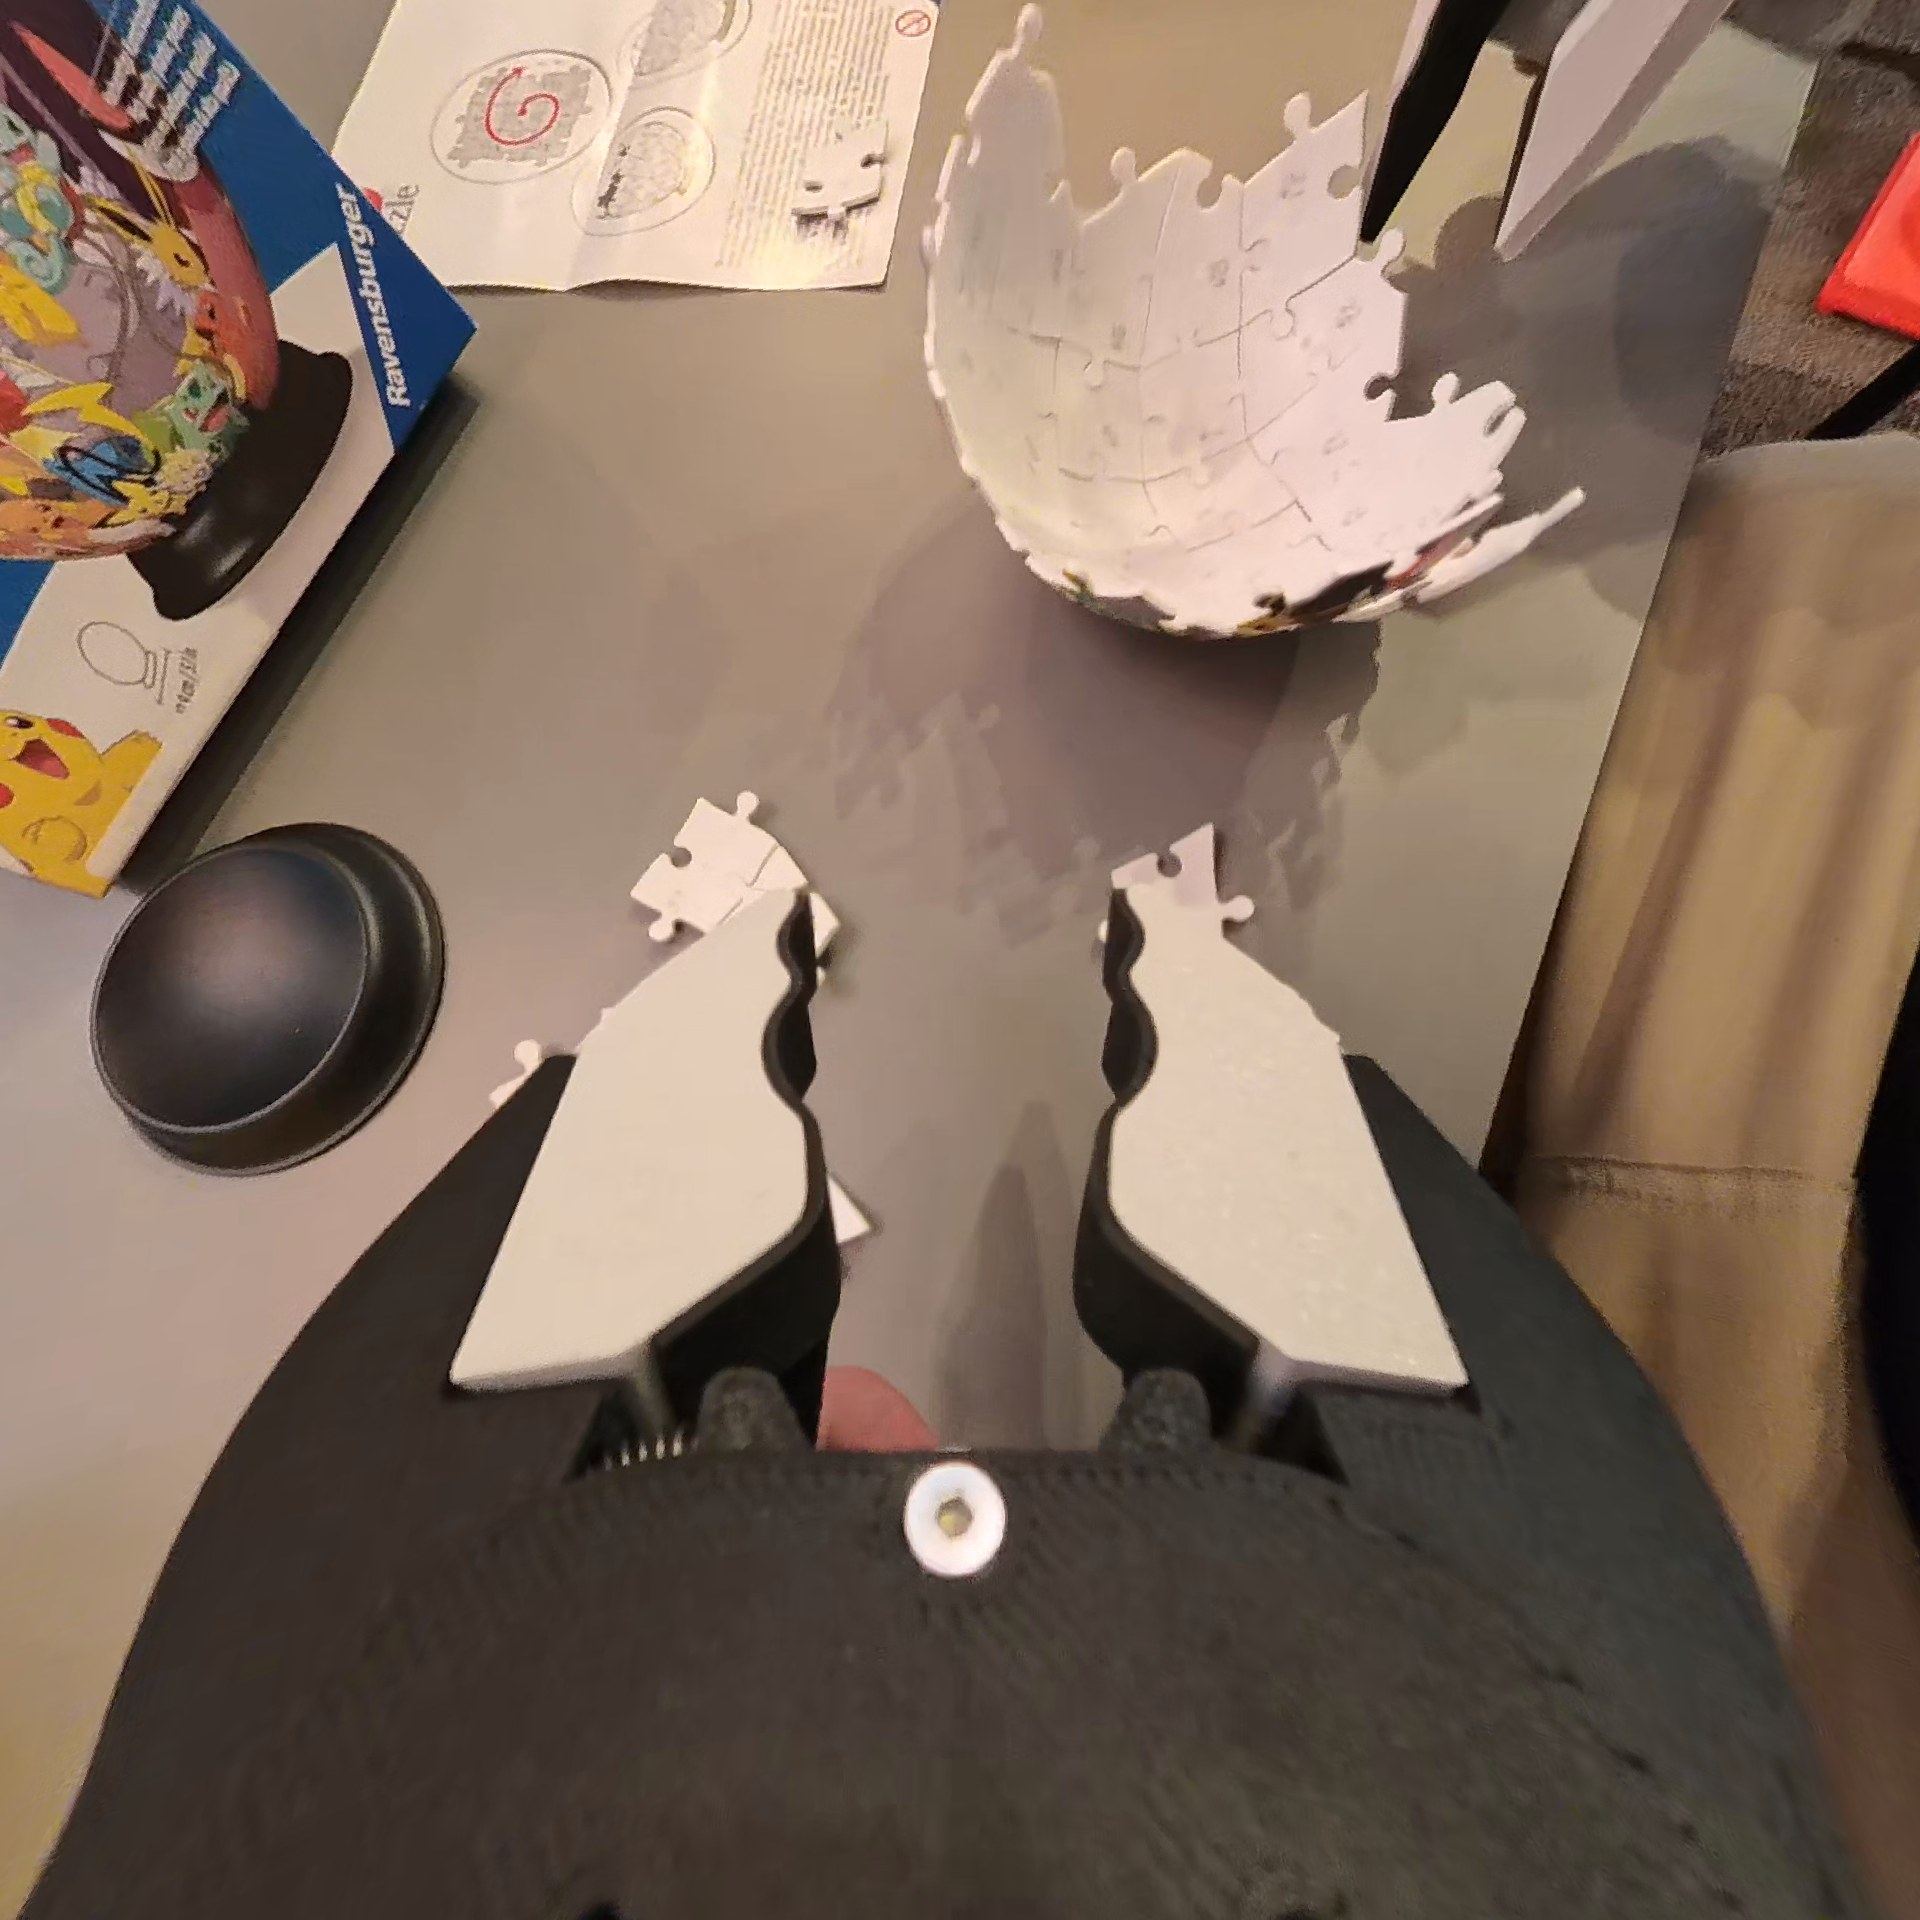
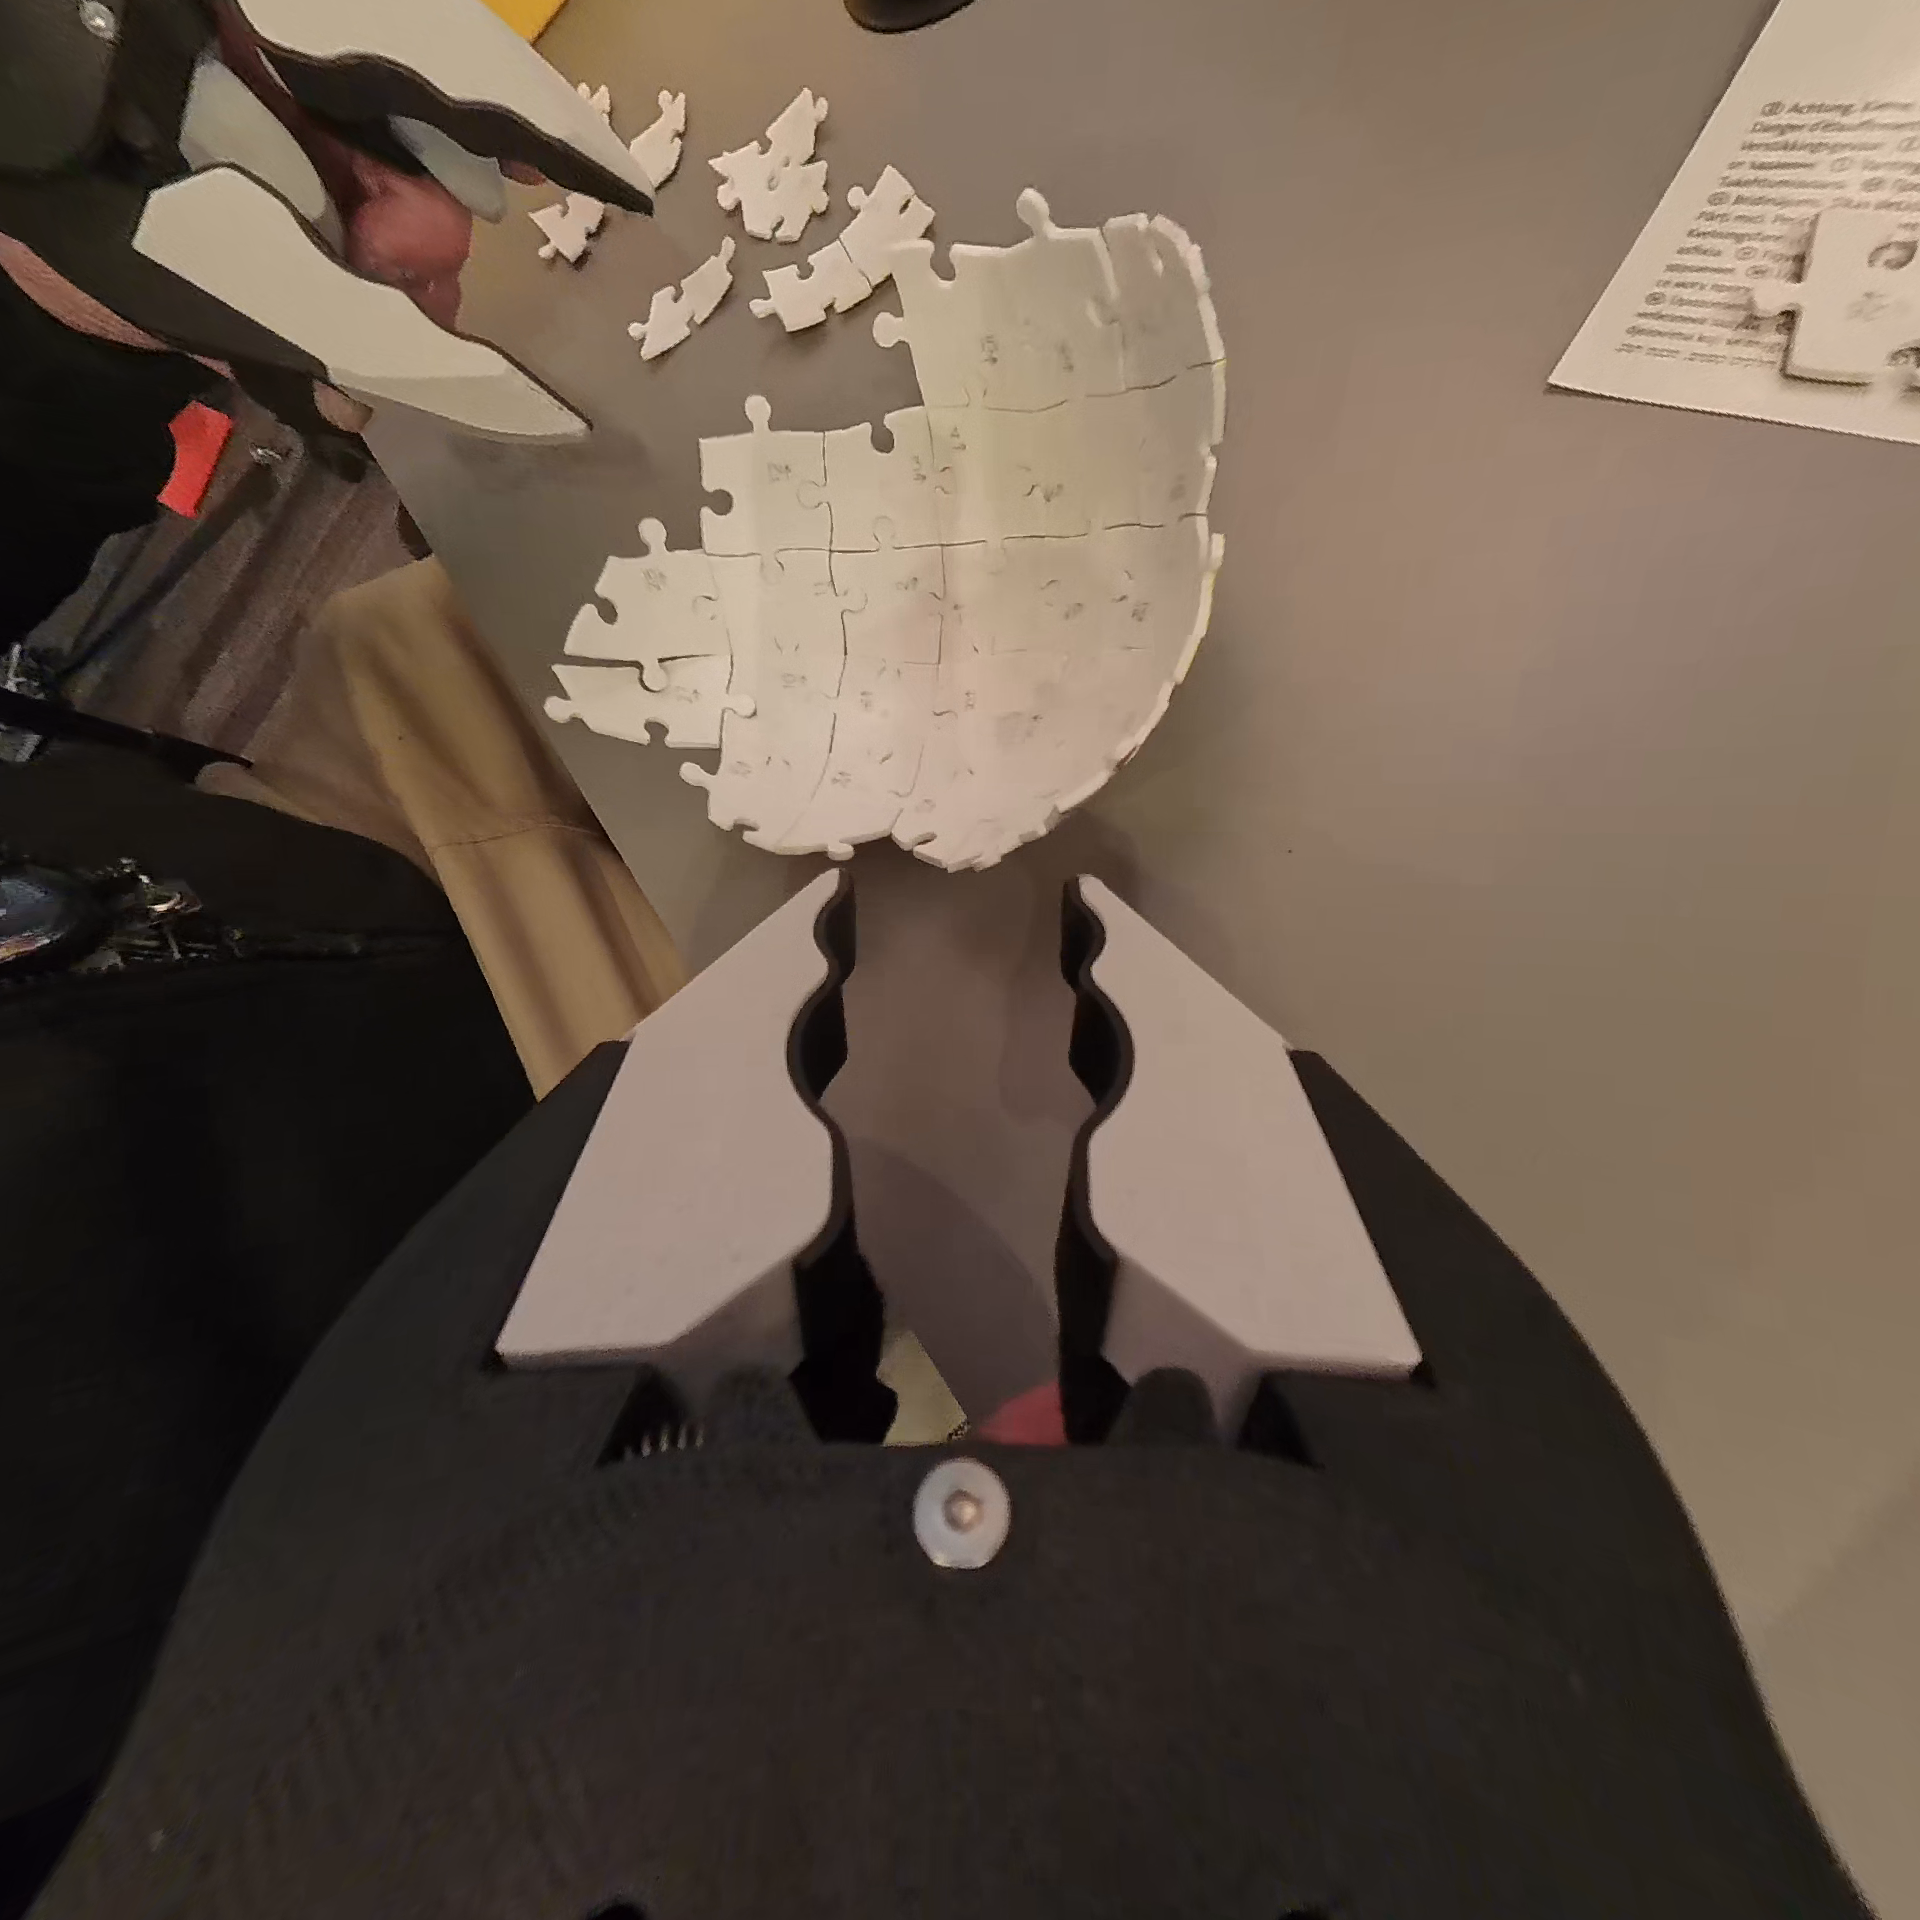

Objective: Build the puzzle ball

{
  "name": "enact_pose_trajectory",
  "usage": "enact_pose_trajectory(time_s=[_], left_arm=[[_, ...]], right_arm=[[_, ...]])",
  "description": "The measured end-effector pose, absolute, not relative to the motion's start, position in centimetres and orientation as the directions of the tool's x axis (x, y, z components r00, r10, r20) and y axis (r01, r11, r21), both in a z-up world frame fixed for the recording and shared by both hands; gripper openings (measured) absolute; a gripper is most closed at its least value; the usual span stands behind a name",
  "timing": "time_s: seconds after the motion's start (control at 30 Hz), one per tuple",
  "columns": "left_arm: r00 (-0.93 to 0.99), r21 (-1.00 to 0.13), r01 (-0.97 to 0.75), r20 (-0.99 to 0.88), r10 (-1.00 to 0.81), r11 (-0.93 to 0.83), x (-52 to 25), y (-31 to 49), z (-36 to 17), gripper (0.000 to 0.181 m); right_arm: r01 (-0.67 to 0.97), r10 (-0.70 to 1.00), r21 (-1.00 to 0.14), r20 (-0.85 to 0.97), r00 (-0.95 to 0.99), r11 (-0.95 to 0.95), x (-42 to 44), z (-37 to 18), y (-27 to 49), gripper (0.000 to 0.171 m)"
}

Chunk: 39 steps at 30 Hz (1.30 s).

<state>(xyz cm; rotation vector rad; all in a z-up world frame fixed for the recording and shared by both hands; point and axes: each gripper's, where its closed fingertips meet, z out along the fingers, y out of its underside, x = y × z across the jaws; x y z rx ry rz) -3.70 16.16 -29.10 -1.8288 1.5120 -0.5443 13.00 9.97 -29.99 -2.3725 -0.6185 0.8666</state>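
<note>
The half-built puzzle ball [image 1: 1195,416] is a white bowl-shaped shell with its hollow side up, resting on the grey table [image 1: 644,582]. My left gripper [image 1: 961,909] is open and empty, low over the table in front of the shell. Loose white pieces [image 1: 717,873] lie under and beside its left finger, and another piece [image 1: 1195,883] lies at its right fingertip. My right gripper [image 2: 956,888] is open and empty, its tips just short of the shell's rim [image 2: 966,582]. It shows past the shell in the left wrist view [image 1: 1439,239]. The left gripper [image 2: 613,312] shows at the top left of the right wrist view.
The black ball stand [image 1: 260,997] and the puzzle box [image 1: 156,416] sit at the left. An instruction sheet [image 1: 644,135] bears one loose piece [image 1: 842,166]. Several loose pieces [image 2: 779,208] lie beyond the shell. The table edge and a person's beige clothing [image 1: 1714,935] are at the right. The shell's rim [image 2: 966,582] is closer to my right gripper, around 6 cm from its tips; the left tips are 12 cm off.
</note>
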Motion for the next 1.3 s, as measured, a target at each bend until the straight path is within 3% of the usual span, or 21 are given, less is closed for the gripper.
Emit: enact_pose_trajectory(time_s=[0.5, 0.73, 0.93, 1.07, 1.23, 1.3], left_arm=[[0.327, -0.649, -0.750, -0.191, -0.926, -0.130, -9.1, 18.3, -30.2, 0.052], [0.334, -0.670, -0.732, -0.193, -0.923, -0.124, -7.1, 19.4, -30.4, 0.052], [0.412, -0.574, -0.789, -0.233, -0.881, -0.217, -6.0, 20.7, -32.8, 0.053], [0.518, -0.589, -0.739, -0.185, -0.835, -0.327, -5.5, 21.1, -33.3, 0.041], [0.533, -0.596, -0.725, -0.166, -0.829, -0.347, -4.9, 21.1, -33.5, 0.017], [0.530, -0.598, -0.727, -0.179, -0.829, -0.337, -4.9, 21.3, -33.5, 0.017]], right_arm=[[0.205, 0.557, -0.621, -0.449, 0.698, -0.757, 13.8, -30.2, 10.4, 0.037], [0.191, 0.556, -0.626, -0.461, 0.691, -0.756, 13.6, -30.1, 10.6, 0.038], [0.181, 0.554, -0.636, -0.456, 0.697, -0.751, 13.7, -29.9, 10.9, 0.038], [0.178, 0.557, -0.643, -0.453, 0.696, -0.745, 13.7, -29.6, 10.9, 0.038], [0.179, 0.568, -0.654, -0.449, 0.689, -0.735, 13.6, -29.3, 11.0, 0.038], [0.177, 0.570, -0.658, -0.449, 0.688, -0.732, 13.6, -29.2, 10.9, 0.038]])
